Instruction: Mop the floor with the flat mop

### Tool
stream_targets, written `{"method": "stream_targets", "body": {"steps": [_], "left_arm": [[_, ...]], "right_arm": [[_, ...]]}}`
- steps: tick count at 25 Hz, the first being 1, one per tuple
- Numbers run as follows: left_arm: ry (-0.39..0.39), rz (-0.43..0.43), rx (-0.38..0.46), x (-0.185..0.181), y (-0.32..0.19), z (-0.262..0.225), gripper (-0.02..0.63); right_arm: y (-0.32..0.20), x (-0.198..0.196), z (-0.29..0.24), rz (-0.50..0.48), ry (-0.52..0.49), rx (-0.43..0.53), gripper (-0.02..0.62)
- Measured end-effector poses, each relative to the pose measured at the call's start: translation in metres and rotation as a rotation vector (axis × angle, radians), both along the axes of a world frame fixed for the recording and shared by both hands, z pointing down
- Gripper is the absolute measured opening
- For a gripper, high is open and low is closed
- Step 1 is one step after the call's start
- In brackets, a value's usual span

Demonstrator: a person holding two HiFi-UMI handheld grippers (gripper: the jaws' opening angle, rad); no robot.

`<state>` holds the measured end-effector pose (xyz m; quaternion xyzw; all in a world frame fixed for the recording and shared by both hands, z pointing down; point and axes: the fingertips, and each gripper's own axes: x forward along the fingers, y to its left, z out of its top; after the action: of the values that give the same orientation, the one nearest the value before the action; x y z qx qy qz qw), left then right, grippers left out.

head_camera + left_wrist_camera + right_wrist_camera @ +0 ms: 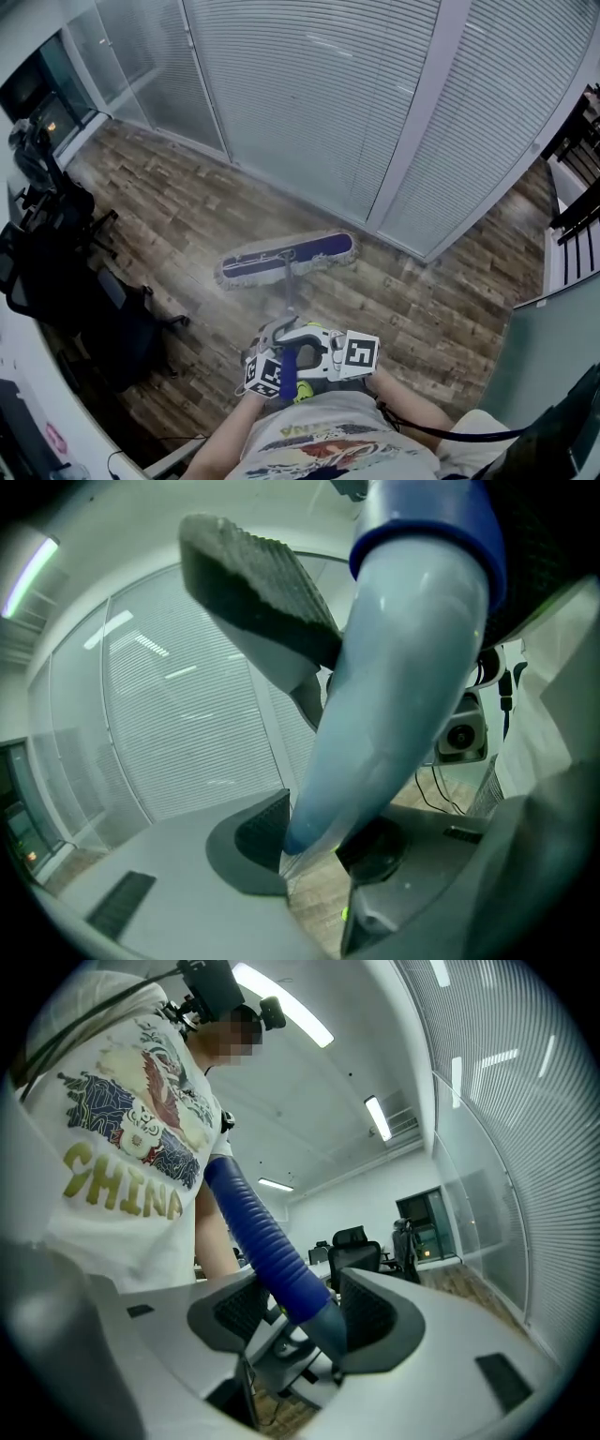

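Over the floor [187, 225], left claw [314, 841] and right claw [309, 1316] clamp the mop handle [267, 1237].

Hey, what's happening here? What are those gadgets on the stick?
A person is mopping a wooden floor with a flat mop, using two hand-held grippers instead of bare hands. The left gripper and the right gripper are both clamped on the mop handle, close together near its upper end. The mop head lies flat on the floor ahead of the person, near a glass wall with blinds.
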<state>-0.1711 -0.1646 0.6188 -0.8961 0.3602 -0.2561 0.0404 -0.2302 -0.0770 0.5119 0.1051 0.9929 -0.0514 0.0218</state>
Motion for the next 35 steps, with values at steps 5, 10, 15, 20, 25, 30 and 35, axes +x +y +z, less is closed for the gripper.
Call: {"method": "stream_targets", "body": {"steps": [5, 10, 15, 20, 25, 30, 35], "left_arm": [[-0.009, -0.013, -0.012, 0.008, -0.084, -0.004, 0.091], [-0.014, -0.030, -0.018, 0.020, -0.158, -0.006, 0.091], [-0.057, -0.010, -0.020, 0.036, -0.211, 0.001, 0.091], [-0.065, -0.018, -0.018, 0.047, -0.239, 0.012, 0.091], [-0.044, -0.039, -0.024, 0.043, -0.251, 0.006, 0.091], [-0.054, -0.052, -0.032, 0.036, -0.244, 0.004, 0.091], [-0.037, -0.057, -0.033, 0.029, -0.238, 0.004, 0.091]], "right_arm": [[-0.085, 0.010, -0.007, -0.010, -0.022, -0.020, 0.230], [-0.159, 0.025, -0.012, -0.013, -0.044, -0.025, 0.230], [-0.213, 0.043, -0.008, 0.012, -0.056, -0.073, 0.232], [-0.242, 0.056, -0.003, 0.003, -0.045, -0.102, 0.236], [-0.253, 0.053, -0.004, -0.007, -0.058, -0.079, 0.238], [-0.246, 0.047, -0.006, -0.005, -0.049, -0.101, 0.238], [-0.240, 0.040, -0.010, -0.015, -0.046, -0.099, 0.238]]}}
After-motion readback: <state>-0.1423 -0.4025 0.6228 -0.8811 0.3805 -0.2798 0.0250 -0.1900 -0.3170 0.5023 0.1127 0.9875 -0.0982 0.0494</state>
